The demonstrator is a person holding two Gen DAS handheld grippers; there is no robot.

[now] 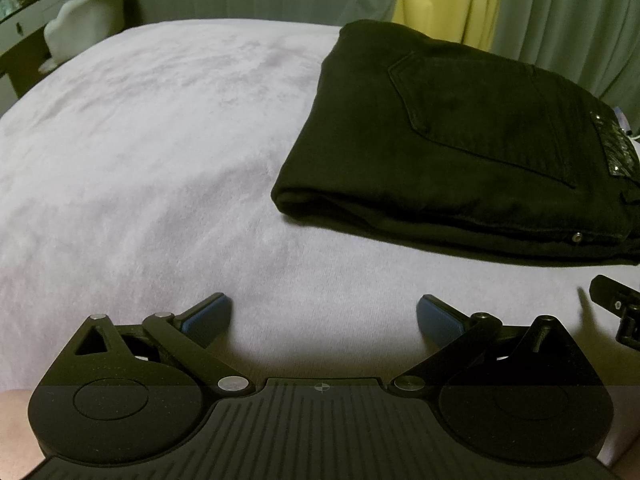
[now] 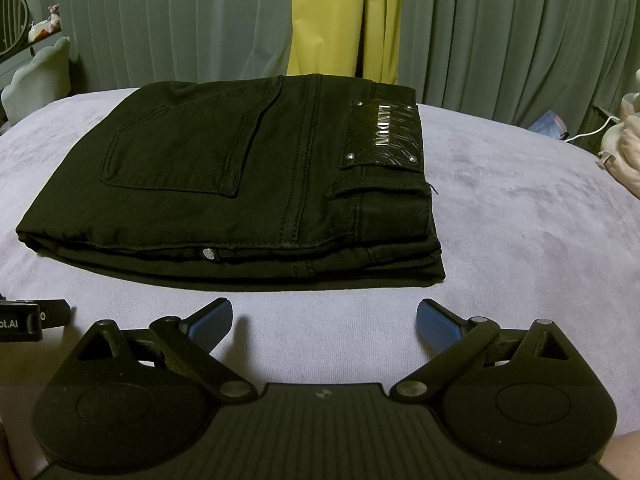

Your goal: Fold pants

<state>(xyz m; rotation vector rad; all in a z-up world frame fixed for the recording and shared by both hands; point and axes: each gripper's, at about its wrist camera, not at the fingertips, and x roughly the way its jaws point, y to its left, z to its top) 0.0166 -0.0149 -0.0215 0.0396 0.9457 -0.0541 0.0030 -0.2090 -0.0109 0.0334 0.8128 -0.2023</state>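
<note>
We see one pair of black pants lying folded into a thick rectangular stack on the pale lilac bed cover. The back pocket faces up, and a dark waistband patch with silver letters reading LANDUN sits at the right end of the stack, a rivet at each of its four corners. One metal stud shows on the near edge between the layers.

The pants lie just ahead of our right gripper, whose two blue-padded fingers stand spread wide with only bare cover between them. Our left gripper is likewise released, its two blue pads apart and holding nothing; from the left wrist view the pants lie ahead and to the right, clear of the fingers. Neither tool touches the fabric. Part of the right gripper shows at the right edge of the left view, and part of the left gripper shows at the left edge of the right view.

Nothing lies between the grippers and the pants. Behind the bed hang grey-green curtains with one yellow panel between them. A pale scalloped chair back stands beyond the bed at far left, and a white cable trails at far right.
</note>
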